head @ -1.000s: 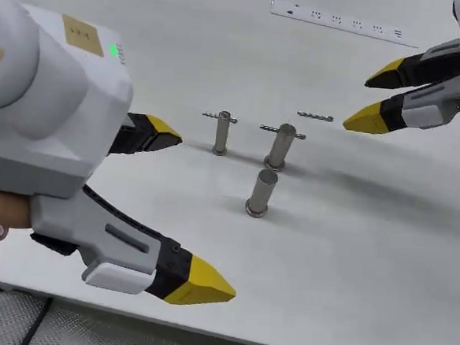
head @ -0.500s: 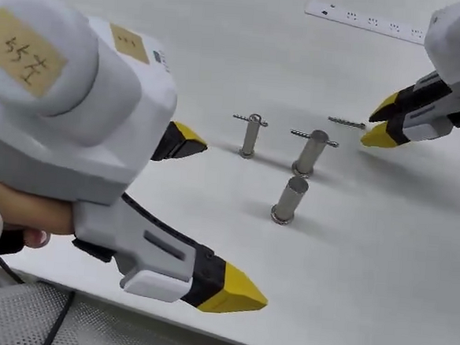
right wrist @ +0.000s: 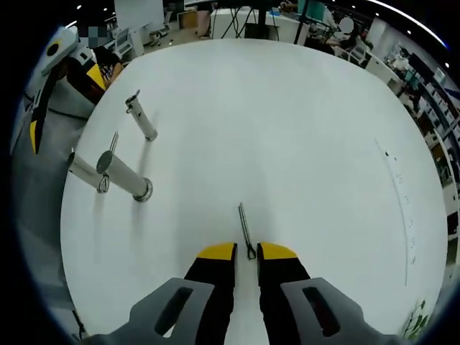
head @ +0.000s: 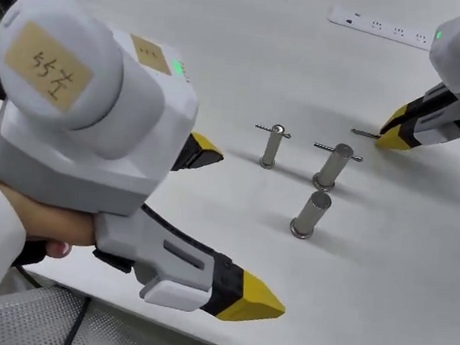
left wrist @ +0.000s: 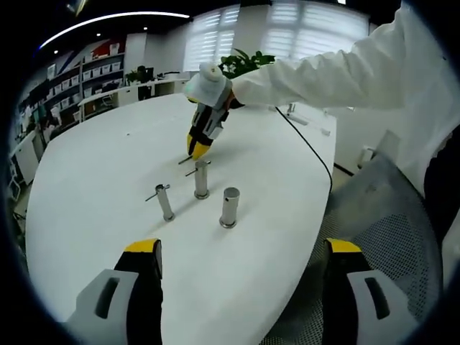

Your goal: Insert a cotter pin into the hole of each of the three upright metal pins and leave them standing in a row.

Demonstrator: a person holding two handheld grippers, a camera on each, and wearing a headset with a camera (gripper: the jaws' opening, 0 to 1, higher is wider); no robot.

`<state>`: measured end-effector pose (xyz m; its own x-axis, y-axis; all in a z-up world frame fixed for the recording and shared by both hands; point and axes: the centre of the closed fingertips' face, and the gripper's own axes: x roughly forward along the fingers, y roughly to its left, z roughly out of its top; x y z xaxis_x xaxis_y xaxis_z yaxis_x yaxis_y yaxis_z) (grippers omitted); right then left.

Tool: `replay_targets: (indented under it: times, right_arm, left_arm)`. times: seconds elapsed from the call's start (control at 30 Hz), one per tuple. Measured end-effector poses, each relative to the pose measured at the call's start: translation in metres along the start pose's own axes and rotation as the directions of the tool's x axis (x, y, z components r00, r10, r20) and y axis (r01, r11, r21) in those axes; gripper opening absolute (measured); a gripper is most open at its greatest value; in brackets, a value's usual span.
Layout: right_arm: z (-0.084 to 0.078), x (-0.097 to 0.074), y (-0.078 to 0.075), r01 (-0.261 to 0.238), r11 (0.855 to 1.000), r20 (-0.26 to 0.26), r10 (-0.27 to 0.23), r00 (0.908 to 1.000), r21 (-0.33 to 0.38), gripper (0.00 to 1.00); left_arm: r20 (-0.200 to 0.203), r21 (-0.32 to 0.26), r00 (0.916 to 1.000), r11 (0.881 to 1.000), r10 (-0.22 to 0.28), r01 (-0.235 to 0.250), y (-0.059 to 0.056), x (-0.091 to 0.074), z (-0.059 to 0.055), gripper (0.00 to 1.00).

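Observation:
Three upright metal pins stand on the white table [head: 221, 69]. The far pin [head: 273, 144] and the middle pin [head: 331, 165] each carry a cotter pin through the top. The near pin [head: 310, 214] has none. A loose cotter pin [right wrist: 245, 224] lies flat on the table, its looped end between the tips of my right gripper [right wrist: 246, 253], whose jaws are drawn in to a narrow gap on it. That gripper [head: 392, 130] is low at the table's right. My left gripper [head: 230, 228] hovers wide open, left of the pins, holding nothing.
A white power strip [head: 380, 29] lies at the far edge of the table. A grey mesh chair [left wrist: 392, 237] stands by the table's near edge. The person's white sleeve [left wrist: 323, 68] reaches across above the table.
My right gripper came down to the loose cotter pin and its jaws narrowed from wide open to nearly together around the pin's end. The head camera shifted; the left gripper stayed open.

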<state>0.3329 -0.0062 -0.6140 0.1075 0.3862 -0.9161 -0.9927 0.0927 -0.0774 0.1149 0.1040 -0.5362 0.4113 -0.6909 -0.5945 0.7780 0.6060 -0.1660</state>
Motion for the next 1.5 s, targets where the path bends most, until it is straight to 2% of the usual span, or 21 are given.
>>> replay_targets:
  times: [0.13,0.23,0.3,0.33,0.5,0.63,0.7,0.8,0.9,0.93,1.07,1.2,1.3,1.5]
  right_arm:
    - [0.003,0.001,-0.001,-0.027,1.000,-0.009,0.027,0.9996,-0.009,0.00]
    - [0.002,-0.001,0.000,-0.036,0.999,-0.058,0.035,0.9977,-0.016,0.00]
    - [0.001,-0.001,-0.001,-0.050,0.998,-0.096,0.045,0.9944,-0.045,0.00]
    - [0.001,-0.001,-0.002,-0.054,0.996,-0.117,0.045,0.9921,-0.076,0.00]
    - [0.002,-0.001,-0.002,-0.094,0.989,-0.183,0.072,0.9804,-0.114,0.00]
    - [0.001,-0.001,-0.003,-0.137,0.974,-0.234,0.093,0.9677,-0.178,0.00]
    - [0.001,0.000,-0.005,-0.145,0.973,-0.242,0.100,0.9651,-0.179,0.00]
    - [0.000,0.000,-0.005,-0.165,0.980,-0.246,0.133,0.9600,-0.113,0.00]
    - [0.000,0.001,-0.011,-0.181,0.979,-0.237,0.154,0.9594,-0.098,0.00]
    - [0.000,0.001,-0.009,-0.174,0.982,-0.219,0.155,0.9633,-0.071,0.00]
    - [-0.002,0.000,-0.002,-0.164,0.984,-0.175,0.149,0.9733,-0.074,0.00]
    - [-0.001,0.000,0.001,-0.156,0.985,-0.152,0.144,0.9780,-0.074,0.00]
    - [0.000,0.000,0.002,-0.146,0.986,-0.153,0.132,0.9793,-0.082,0.00]
    - [-0.001,0.002,-0.004,-0.094,0.987,-0.194,0.067,0.9786,-0.131,0.00]
  left_arm:
    - [0.007,-0.004,1.0000,1.000,-0.002,0.002,-0.001,0.000,0.002,0.91]
    - [0.004,0.002,1.0000,1.000,-0.004,0.004,0.000,-0.001,0.001,0.91]
    - [0.021,-0.008,0.9998,1.000,-0.006,0.006,0.001,-0.001,0.002,0.89]
    - [0.027,-0.015,0.9996,1.000,-0.011,0.011,0.000,-0.001,0.002,0.89]
    - [0.034,-0.023,0.9993,1.000,-0.015,0.016,0.001,0.000,0.002,0.87]
    - [0.042,-0.036,0.9991,0.999,0.003,-0.001,0.006,-0.001,0.002,0.84]
    - [0.051,-0.046,0.9987,0.999,0.007,-0.004,0.009,-0.003,0.003,0.84]
    - [0.059,-0.049,0.9982,0.999,0.009,-0.006,0.010,-0.005,0.005,0.84]
    - [0.064,-0.046,0.9979,0.999,0.009,-0.006,0.010,-0.007,0.006,0.84]
    - [0.065,-0.047,0.9979,0.999,0.008,-0.005,0.010,-0.007,0.006,0.84]
    - [0.066,-0.055,0.9978,0.999,0.007,-0.003,0.008,-0.007,0.005,0.84]
    - [0.062,-0.057,0.9981,0.998,0.003,0.000,0.006,-0.008,0.002,0.81]
    - [0.058,-0.053,0.9983,0.999,0.005,-0.002,0.005,-0.008,0.001,0.81]
    - [0.091,-0.066,0.9959,0.998,0.000,0.006,0.005,-0.009,0.005,0.80]
